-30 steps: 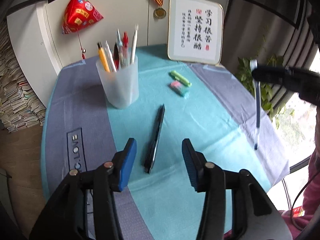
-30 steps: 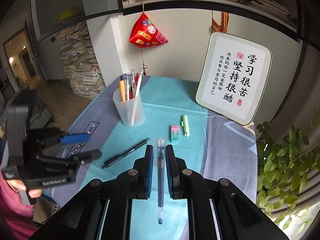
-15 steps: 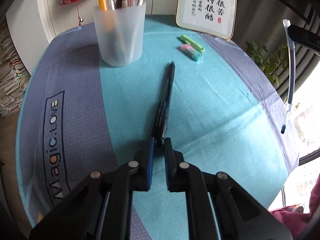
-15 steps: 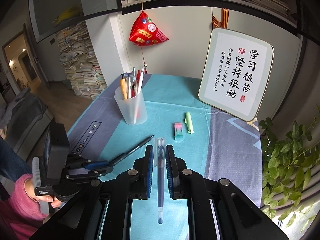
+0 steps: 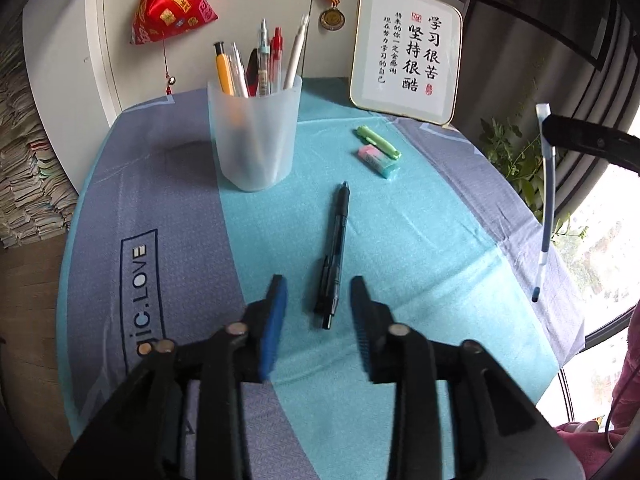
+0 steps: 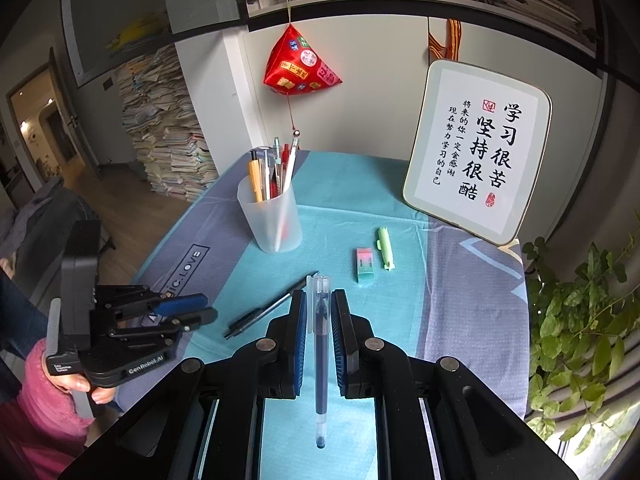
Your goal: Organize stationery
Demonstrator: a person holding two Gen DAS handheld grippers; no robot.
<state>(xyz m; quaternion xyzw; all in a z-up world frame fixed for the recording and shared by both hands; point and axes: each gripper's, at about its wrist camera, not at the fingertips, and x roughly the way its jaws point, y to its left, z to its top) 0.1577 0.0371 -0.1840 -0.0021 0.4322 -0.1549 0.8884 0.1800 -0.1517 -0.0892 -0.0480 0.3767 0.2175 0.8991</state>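
A black pen (image 5: 338, 240) lies flat on the teal cloth, its near end between the blue pads of my left gripper (image 5: 317, 280). Those jaws are opening and neither pad touches the pen. The right wrist view also shows that black pen (image 6: 272, 308), just right of the left gripper (image 6: 208, 307). My right gripper (image 6: 319, 294) is shut on a blue gel pen (image 6: 320, 344) with a clear cap, held in the air over the table's right side. From the left wrist view this gel pen (image 5: 548, 200) hangs tip down. A frosted pen cup (image 5: 256, 140) holding several pens stands behind.
A pink-and-teal eraser (image 5: 378, 158) and a green highlighter (image 5: 378, 142) lie right of the cup. A framed calligraphy sign (image 6: 476, 164) leans at the back right. A leafy plant (image 6: 580, 320) stands beyond the table's right edge. A red ornament (image 6: 300, 64) hangs on the wall.
Half a second ago my left gripper's jaws were closed at the black pen's near end; now they stand apart and the pen lies on the cloth. The right gripper with its gel pen has not moved.
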